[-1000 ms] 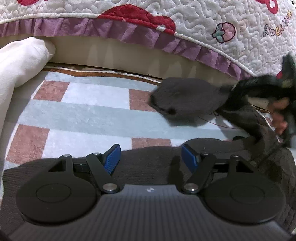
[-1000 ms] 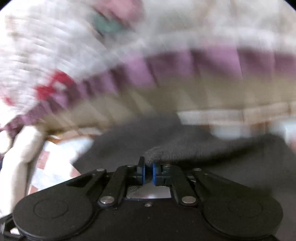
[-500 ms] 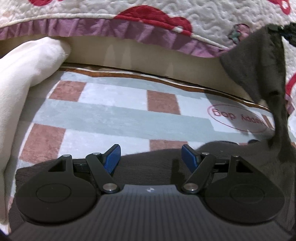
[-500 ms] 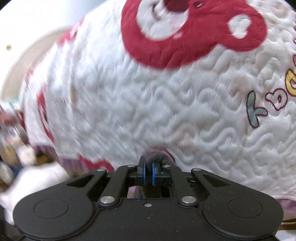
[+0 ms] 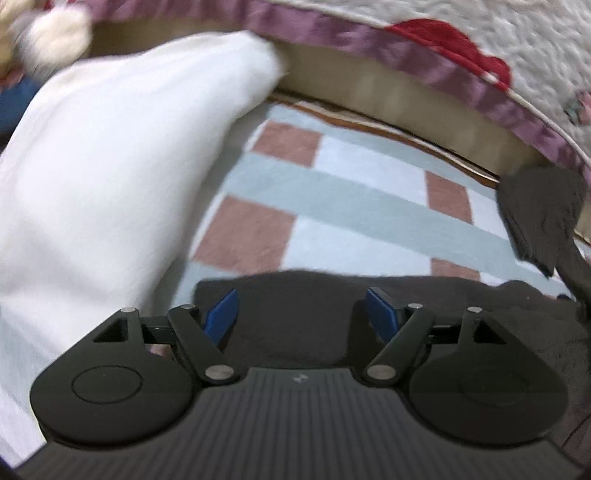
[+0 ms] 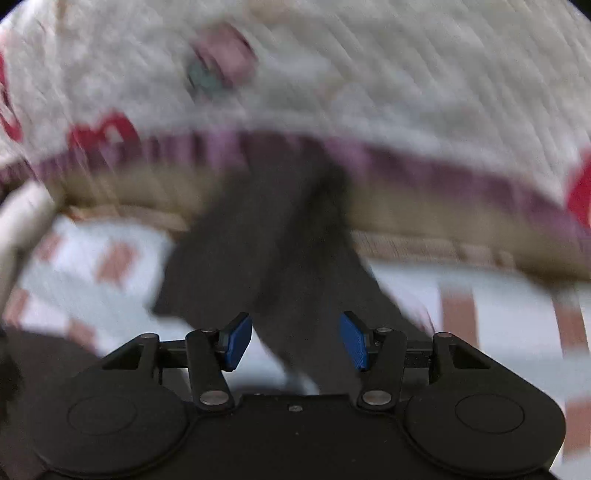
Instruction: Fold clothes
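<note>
A dark grey garment (image 5: 314, 317) lies on the checked bed sheet, its near edge spread flat under my left gripper (image 5: 301, 314). That gripper's jaws are opening and hold nothing. At the right edge of the left wrist view a flap of the same garment (image 5: 539, 214) hangs in the air. In the blurred right wrist view a long strip of the garment (image 6: 280, 236) drops ahead of my right gripper (image 6: 295, 339). Its jaws are opening, the blue pads (image 6: 236, 341) stand apart from the cloth, and the strip passes loosely between them.
A white pillow (image 5: 103, 177) fills the left side. A quilted white blanket with red shapes and a purple frill (image 5: 443, 70) hangs along the far side. The sheet (image 5: 354, 206) has pink, white and pale green checks. A blurred plush shape (image 5: 51, 33) sits at top left.
My right gripper has let go of the garment fold it pinched and now points lower, at the bed. My left gripper has swung left toward the pillow. The lifted flap has dropped lower.
</note>
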Demonstrator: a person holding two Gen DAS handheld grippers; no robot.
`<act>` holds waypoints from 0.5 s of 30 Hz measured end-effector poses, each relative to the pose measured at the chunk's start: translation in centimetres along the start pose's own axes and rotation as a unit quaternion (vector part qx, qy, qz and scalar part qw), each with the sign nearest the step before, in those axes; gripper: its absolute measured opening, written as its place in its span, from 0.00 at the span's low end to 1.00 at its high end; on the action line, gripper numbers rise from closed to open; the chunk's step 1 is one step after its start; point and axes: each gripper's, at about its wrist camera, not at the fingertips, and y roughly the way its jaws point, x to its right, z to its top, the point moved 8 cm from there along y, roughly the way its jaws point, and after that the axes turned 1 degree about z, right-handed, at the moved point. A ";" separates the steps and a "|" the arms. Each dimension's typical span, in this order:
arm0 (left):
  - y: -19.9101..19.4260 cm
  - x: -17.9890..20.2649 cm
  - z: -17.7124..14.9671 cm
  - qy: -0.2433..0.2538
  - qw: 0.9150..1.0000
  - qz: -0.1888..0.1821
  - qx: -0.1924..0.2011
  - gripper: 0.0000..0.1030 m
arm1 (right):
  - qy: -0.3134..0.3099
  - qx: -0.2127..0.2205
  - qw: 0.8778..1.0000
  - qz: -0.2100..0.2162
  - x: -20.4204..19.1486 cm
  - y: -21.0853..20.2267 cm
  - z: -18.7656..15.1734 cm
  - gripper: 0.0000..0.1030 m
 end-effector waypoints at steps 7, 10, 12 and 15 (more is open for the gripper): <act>0.3 1.9 -4.4 0.131 0.989 0.063 -0.005 0.79 | 0.252 -0.077 0.964 0.038 5.2 0.6 -7.8 0.55; 0.6 2.6 -4.1 0.143 0.988 0.062 0.006 0.85 | 0.272 -0.063 0.959 0.040 4.5 1.7 -8.3 0.55; 0.9 2.8 -3.7 0.147 0.987 0.063 0.015 0.89 | 0.236 -0.058 0.970 -0.007 4.0 3.1 -8.1 0.56; 1.8 3.3 -3.9 0.167 0.984 0.065 0.018 0.95 | 0.178 -0.025 0.982 -0.053 3.1 4.5 -7.7 0.57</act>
